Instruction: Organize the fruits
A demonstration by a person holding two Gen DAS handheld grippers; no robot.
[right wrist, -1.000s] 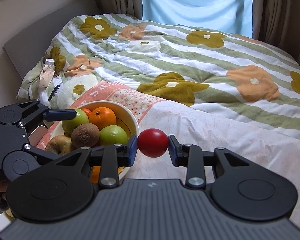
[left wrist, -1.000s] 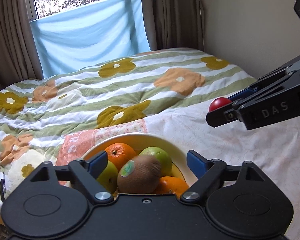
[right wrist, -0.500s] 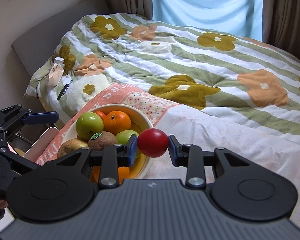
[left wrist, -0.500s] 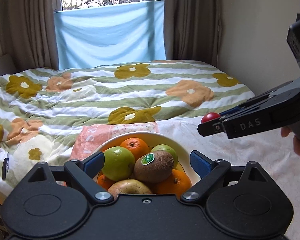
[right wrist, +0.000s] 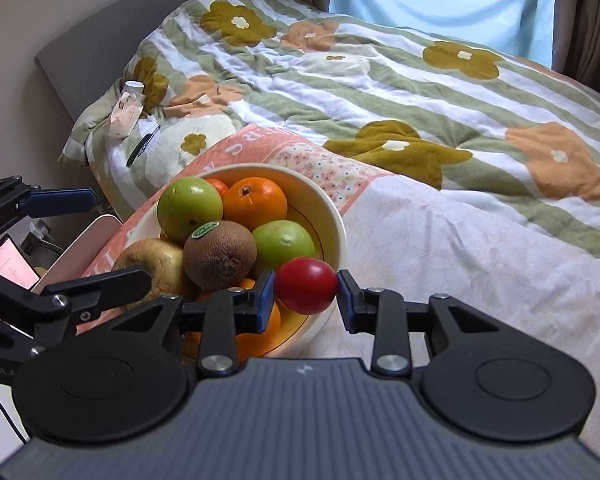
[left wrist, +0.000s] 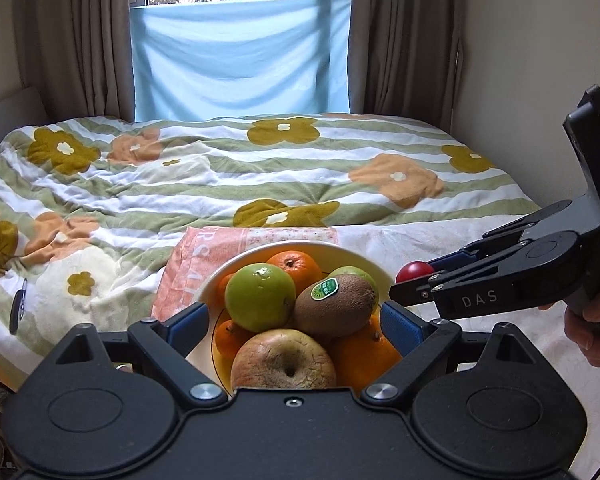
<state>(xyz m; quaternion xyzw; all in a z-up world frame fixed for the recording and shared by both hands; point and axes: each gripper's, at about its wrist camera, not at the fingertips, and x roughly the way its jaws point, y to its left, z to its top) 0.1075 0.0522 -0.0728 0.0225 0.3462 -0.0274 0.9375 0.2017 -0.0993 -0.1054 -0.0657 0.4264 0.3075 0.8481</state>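
In the left wrist view the left gripper [left wrist: 294, 316] body covers the near rim of the bowl [left wrist: 236, 260] and the lower half of the brown apple [left wrist: 284, 356]. The oranges [left wrist: 296, 266] lie mostly buried under the kiwi [left wrist: 336, 306] and green apple [left wrist: 258, 296]. Only a sliver of the red fruit [left wrist: 414, 270] shows behind the right gripper's fingers [left wrist: 452, 259]. The hand [left wrist: 592, 328] on that gripper is cut by the right edge. In the right wrist view the left gripper's body is cut off at the left edge, and a lit screen [right wrist: 10, 266] there is too small to read. The label on the small bottle [right wrist: 128, 110] is illegible.
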